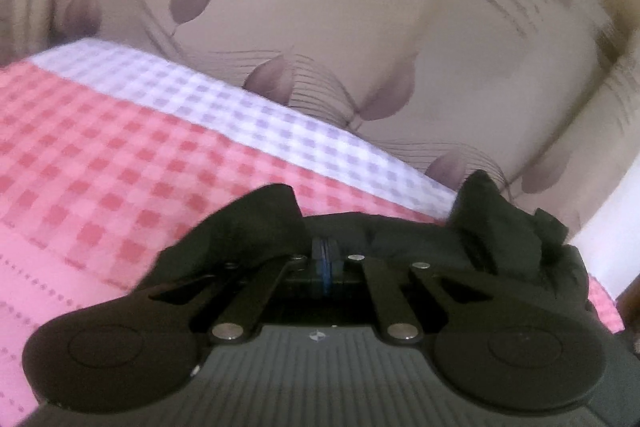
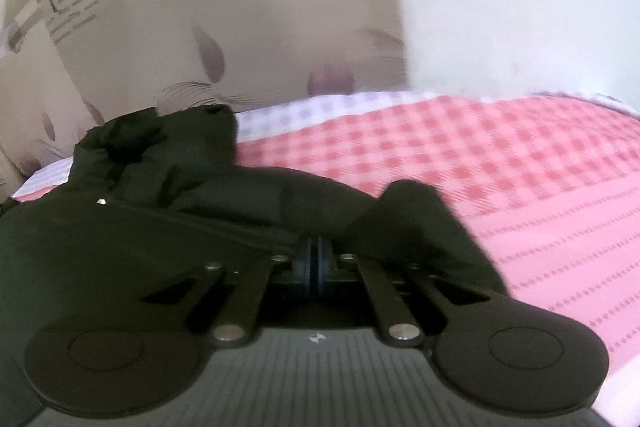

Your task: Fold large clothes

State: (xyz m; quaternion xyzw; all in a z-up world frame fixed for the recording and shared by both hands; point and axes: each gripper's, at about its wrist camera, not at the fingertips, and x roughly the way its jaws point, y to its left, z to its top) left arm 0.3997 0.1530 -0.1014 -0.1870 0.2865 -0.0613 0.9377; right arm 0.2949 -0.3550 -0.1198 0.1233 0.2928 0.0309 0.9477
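We're seeing the left gripper (image 1: 325,251) w/ jaws pinched together on black fabric, the dark jacket (image 1: 256,223) bunching round its fingers. Right gripper (image 2: 315,255) is clamping the same way, closed tight on the jacket (image 2: 168,163), which is lying heaped on the pink checked bedspread (image 2: 480,155) near the leaf-print headboard (image 2: 240,7). Both views are blurring.

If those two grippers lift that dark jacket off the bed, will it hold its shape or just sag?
The dark jacket will probably sag: it lies in soft, rumpled folds on the pink checked bedspread. It looks padded, so likely bulky but light. It bunches around the right gripper, suggesting easy gripping.
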